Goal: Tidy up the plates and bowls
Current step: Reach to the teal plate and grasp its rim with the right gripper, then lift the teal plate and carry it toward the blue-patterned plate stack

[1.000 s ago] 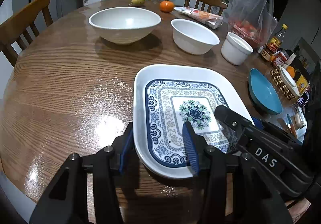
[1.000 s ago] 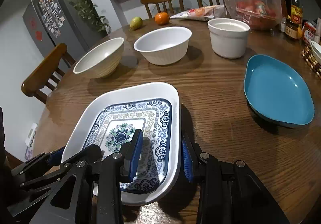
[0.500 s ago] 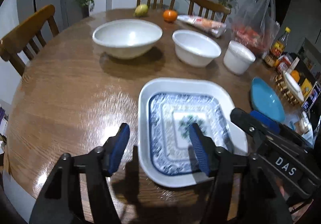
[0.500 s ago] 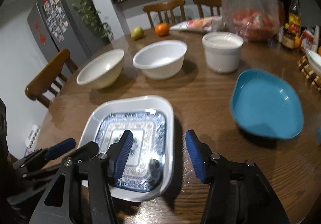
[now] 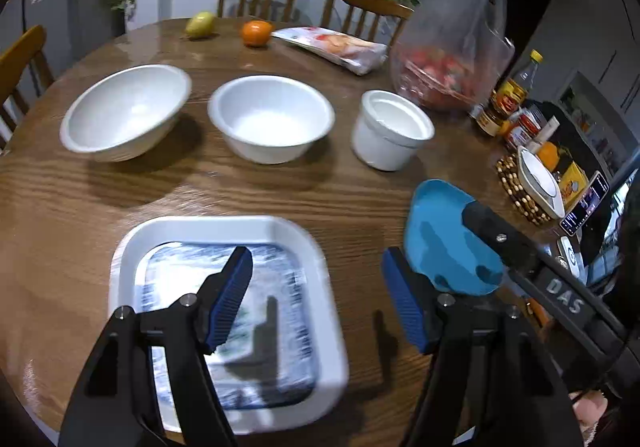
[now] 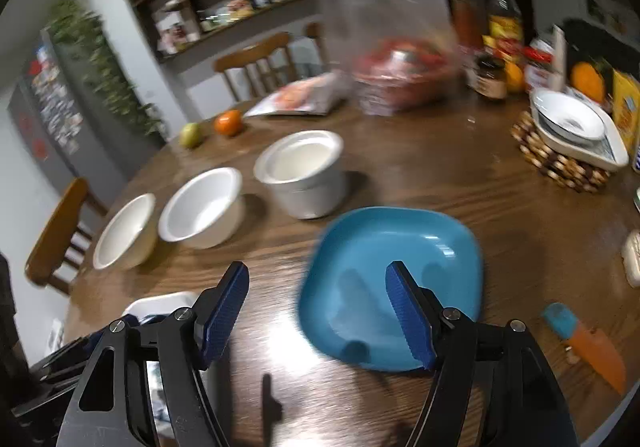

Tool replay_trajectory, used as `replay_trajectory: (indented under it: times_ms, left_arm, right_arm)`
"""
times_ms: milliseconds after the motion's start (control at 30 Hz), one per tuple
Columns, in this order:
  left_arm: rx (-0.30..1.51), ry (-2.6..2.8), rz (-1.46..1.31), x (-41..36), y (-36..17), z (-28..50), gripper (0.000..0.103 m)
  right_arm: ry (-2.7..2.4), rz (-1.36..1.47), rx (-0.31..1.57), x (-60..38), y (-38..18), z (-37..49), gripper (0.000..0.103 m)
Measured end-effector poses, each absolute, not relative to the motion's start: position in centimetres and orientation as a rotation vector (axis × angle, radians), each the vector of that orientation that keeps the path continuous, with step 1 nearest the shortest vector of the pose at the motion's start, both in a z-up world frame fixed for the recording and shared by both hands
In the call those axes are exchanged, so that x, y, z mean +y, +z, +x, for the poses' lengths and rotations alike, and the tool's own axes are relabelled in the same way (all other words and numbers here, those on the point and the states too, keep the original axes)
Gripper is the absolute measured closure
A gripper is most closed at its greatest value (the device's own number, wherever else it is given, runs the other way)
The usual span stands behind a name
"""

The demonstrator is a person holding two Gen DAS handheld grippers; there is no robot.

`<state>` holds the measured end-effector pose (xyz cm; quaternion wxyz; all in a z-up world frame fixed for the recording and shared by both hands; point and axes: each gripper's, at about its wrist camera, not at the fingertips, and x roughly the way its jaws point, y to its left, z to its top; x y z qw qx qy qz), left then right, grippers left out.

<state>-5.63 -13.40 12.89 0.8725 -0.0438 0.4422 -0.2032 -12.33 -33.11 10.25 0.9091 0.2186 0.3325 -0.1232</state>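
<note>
left wrist view: the left gripper [image 5: 318, 297] hangs above the wooden table [image 5: 80, 207], its jaws opening with nothing between them. the patterned plate [image 5: 224, 319] lies flat under the left finger; the right finger is past its rim, over bare wood. the blue plate [image 5: 444, 243] sits just right of that finger.

right wrist view: the right gripper [image 6: 316, 313] has jaws opening, empty. the blue plate [image 6: 392, 283] lies under its right finger, clear of it; three white bowls [image 6: 204, 207] stand in a row beyond.
</note>
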Motion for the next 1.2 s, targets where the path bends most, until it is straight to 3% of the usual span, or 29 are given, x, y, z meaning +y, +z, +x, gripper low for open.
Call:
replay_trajectory:
  times_ms: [433, 867, 1200]
  left_arm:
    - [1.043, -0.47, -0.023, -21.2, 10.1, -3.9, 0.042]
    - [1.085, -0.478, -0.005, -22.7, 8.4, -3.6, 0.065]
    - [1.086, -0.485, 0.001, -23.6, 8.4, -3.6, 0.066]
  right_arm:
    - [-0.283, 0.537, 0.771, -39.4, 7.1, -11.7, 0.031]
    - [-0.255, 0.55, 0.789, -40.0, 6.0, -11.5, 0.031]
    - [-0.283, 0.586, 0.743, -41.7, 7.0, -13.1, 0.031]
